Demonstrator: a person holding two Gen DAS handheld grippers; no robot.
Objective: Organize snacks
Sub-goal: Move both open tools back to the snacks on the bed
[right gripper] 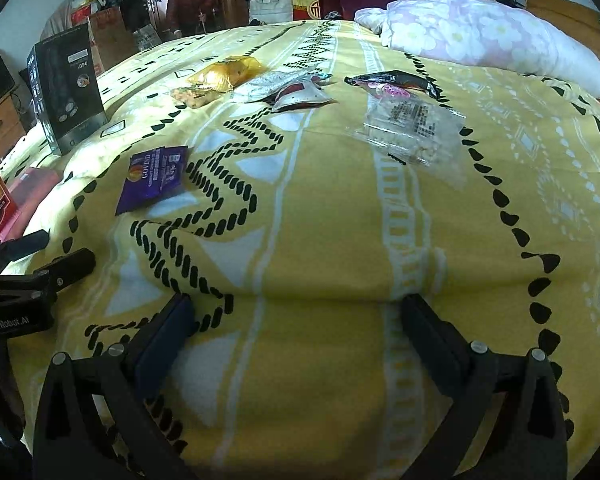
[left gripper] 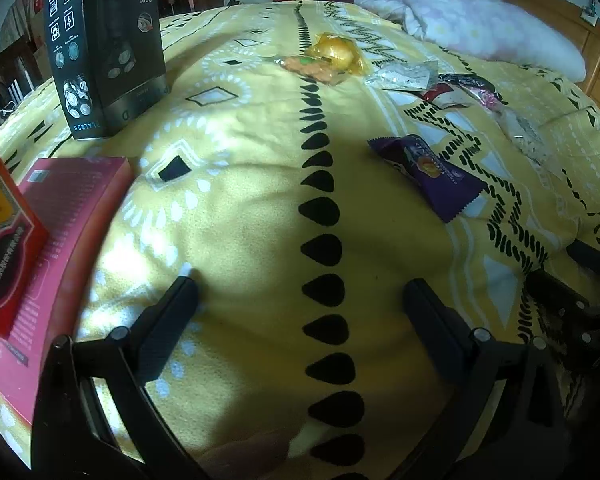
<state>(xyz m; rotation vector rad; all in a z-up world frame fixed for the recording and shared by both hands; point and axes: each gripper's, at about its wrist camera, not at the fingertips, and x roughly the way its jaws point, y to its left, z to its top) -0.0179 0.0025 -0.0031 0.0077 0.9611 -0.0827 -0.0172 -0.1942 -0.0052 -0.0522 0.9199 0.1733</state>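
Observation:
Several snack packets lie on a yellow patterned bedspread (right gripper: 320, 220). A purple packet (left gripper: 432, 174) (right gripper: 154, 178) lies nearest. A yellow bag (left gripper: 334, 52) (right gripper: 224, 72) and an orange snack pack (left gripper: 312, 68) (right gripper: 192, 96) lie farther back. A white and red packet (right gripper: 300, 96) (left gripper: 446, 94), a black packet (right gripper: 392, 78) and a clear packet (right gripper: 412, 132) lie to the right. My left gripper (left gripper: 300, 296) is open and empty, low over the bedspread. My right gripper (right gripper: 296, 312) is open and empty; the left gripper shows at its left (right gripper: 40, 264).
A black product box (left gripper: 104, 44) (right gripper: 66, 88) stands at the back left. A pink box (left gripper: 60, 248) and a red and yellow box (left gripper: 0, 232) stand at the left. A flowered quilt (right gripper: 480, 36) lies at the back right. A person (right gripper: 192, 0) stands beyond the bed.

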